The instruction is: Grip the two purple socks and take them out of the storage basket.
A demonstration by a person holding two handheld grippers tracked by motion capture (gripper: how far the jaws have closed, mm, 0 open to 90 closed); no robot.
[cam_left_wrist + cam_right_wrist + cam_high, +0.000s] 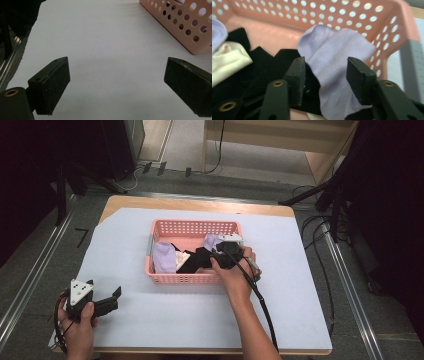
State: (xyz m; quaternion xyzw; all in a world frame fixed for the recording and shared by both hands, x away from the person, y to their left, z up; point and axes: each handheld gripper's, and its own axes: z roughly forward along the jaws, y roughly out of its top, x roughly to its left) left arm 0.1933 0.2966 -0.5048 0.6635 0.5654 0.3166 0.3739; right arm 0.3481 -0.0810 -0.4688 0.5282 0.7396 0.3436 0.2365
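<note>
A pink perforated basket (192, 226) sat on the white sheet (150, 320) covering the table, and everything else is placed against it. Inside it lay a heap of cloths: a lilac cloth (164, 256) at the basket's left end, a cream cloth (227, 62) beside that, a black cloth (264, 67) across the middle, and a second lilac cloth (334, 62) toward the basket's right end, near its far wall. No brand, label or writing could be read on the basket or the cloths.

The right gripper (325, 72) reached into the basket's right half from the near side. Its jaws stood partly open on either side of a fold of the second lilac cloth, which lay between the pads (298, 75); they had not closed on it.

The left gripper (117, 82) was held well apart from the basket, off its near-left corner, above the bare white sheet, jaws spread wide and holding nothing.
</note>
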